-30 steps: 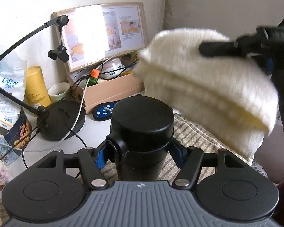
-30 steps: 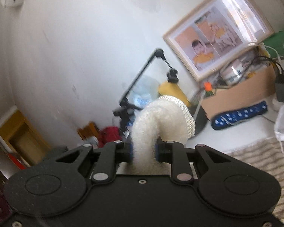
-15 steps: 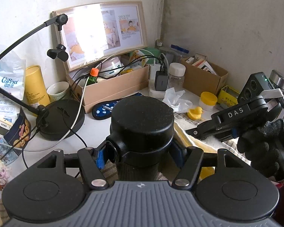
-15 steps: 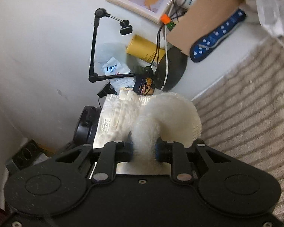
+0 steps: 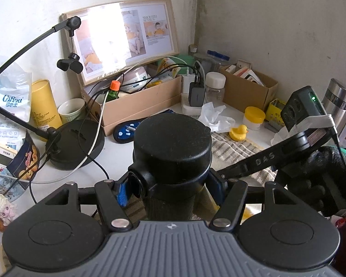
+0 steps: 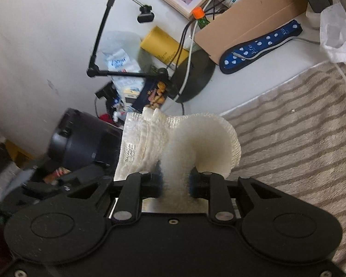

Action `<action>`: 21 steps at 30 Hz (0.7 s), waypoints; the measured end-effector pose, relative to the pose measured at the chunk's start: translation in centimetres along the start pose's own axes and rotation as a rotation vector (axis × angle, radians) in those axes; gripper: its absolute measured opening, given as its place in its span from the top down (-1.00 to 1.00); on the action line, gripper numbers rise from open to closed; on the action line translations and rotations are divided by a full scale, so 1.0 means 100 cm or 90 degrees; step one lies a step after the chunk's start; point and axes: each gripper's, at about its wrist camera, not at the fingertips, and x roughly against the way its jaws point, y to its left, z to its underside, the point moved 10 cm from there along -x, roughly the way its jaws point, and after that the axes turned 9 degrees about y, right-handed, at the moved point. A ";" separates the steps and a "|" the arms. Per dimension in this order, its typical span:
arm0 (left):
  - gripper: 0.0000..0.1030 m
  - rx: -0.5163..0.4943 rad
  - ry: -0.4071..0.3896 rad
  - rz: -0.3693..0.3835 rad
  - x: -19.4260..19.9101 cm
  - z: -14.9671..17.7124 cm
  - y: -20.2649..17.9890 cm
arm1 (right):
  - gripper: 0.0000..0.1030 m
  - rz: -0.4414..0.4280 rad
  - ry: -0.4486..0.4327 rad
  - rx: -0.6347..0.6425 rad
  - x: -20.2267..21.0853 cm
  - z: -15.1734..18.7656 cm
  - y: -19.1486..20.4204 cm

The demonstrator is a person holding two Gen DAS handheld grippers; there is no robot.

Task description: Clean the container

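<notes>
Black lidded container [image 5: 173,159] clamped upright in left gripper [image 5: 170,191]; white cloth [image 6: 180,147] pinched in right gripper [image 6: 175,182].

Seen from the right wrist, container at 9 o'clock of the cloth, cloth edge just beside its wall, contact not certain. Below both, at 3 o'clock, striped towel [image 6: 299,138] on the table. Judged mid-wipe on the container's side. Next stroke calls for a steady left clamp, cloth pressed flat and drawn along the wall. Lid on, so inside out of reach for now.
</notes>
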 end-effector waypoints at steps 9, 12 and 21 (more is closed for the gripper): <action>-0.25 -0.003 0.003 -0.002 0.000 0.000 -0.004 | 0.61 0.070 0.036 0.049 -0.020 0.009 -0.019; -0.25 -0.004 0.004 -0.003 0.000 -0.001 -0.005 | 0.61 0.094 0.045 0.072 -0.025 0.012 -0.023; -0.25 -0.009 0.009 -0.001 -0.001 -0.002 -0.004 | 0.62 0.217 0.057 0.248 -0.031 0.018 -0.014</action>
